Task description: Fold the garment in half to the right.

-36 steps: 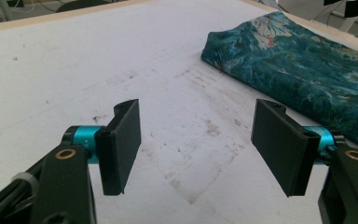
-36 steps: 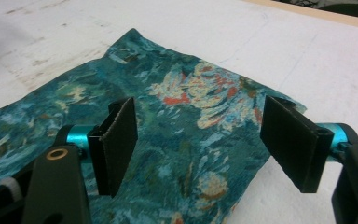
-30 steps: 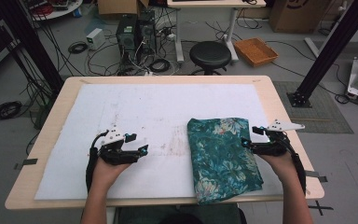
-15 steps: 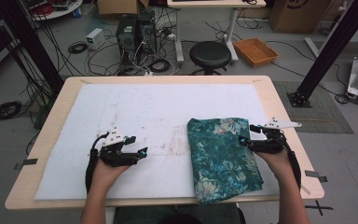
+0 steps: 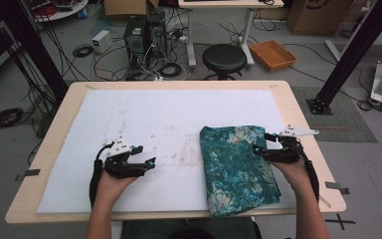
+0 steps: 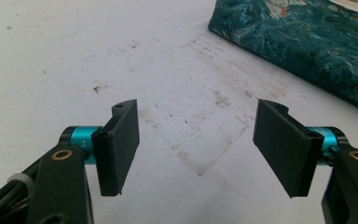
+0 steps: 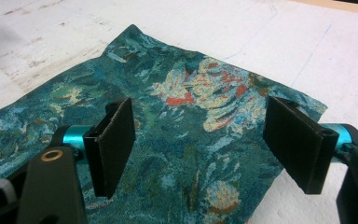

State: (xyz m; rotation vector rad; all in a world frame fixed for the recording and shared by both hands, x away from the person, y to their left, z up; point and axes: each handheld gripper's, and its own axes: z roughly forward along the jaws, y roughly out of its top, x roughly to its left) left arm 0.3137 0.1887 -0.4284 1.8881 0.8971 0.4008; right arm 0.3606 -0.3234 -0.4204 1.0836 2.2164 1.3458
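A folded teal cloth with a floral print (image 5: 236, 167) lies flat on the right half of the white mat (image 5: 169, 119). My right gripper (image 5: 259, 151) hovers over the cloth's right edge, jaws wide apart with nothing between them; in the right gripper view the cloth (image 7: 186, 121) spreads beneath the open right gripper (image 7: 200, 149). My left gripper (image 5: 146, 160) rests on the bare mat to the cloth's left, open and empty. In the left gripper view the left gripper (image 6: 196, 149) points over stained mat, with the cloth's edge (image 6: 307, 42) at the upper right.
The wooden table (image 5: 47, 149) shows beyond the mat on all sides. On the floor behind it stand a black stool (image 5: 224, 56), computer towers (image 5: 142, 32) with tangled cables, and an orange tray (image 5: 273, 54). A black frame post (image 5: 350, 50) rises at the right.
My right gripper has slid left, from beside the cloth's right edge onto the cloth. The left gripper has barely moved.
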